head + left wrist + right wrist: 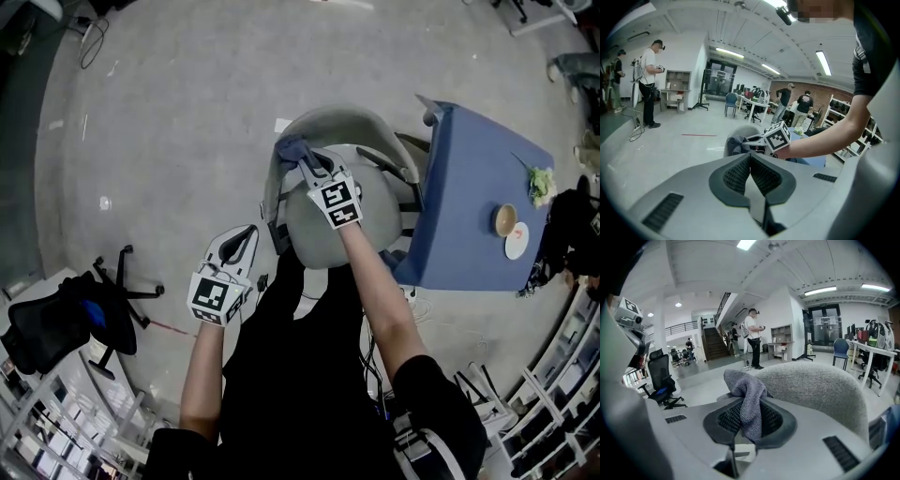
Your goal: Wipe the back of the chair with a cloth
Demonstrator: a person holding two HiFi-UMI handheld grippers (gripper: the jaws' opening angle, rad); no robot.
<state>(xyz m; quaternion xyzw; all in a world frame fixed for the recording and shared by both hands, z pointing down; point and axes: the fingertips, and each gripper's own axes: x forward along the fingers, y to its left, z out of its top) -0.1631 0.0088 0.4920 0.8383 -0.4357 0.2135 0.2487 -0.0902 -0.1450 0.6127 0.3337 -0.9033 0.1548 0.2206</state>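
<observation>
Right tool (747,420) clamps the grey cloth (746,392) by the rim of the chair back (820,385), the cloth's lower end buried between the jaws; left tool (750,174) hangs aside, jaws together, empty.

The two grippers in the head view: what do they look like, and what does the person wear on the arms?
The left gripper and the right gripper share one design: a light grey moulded shell, with dark ribbed pads lining the jaws. Each carries a white cube printed with black square markers. The person wears a black shirt with short sleeves; the forearms are uncovered.
</observation>
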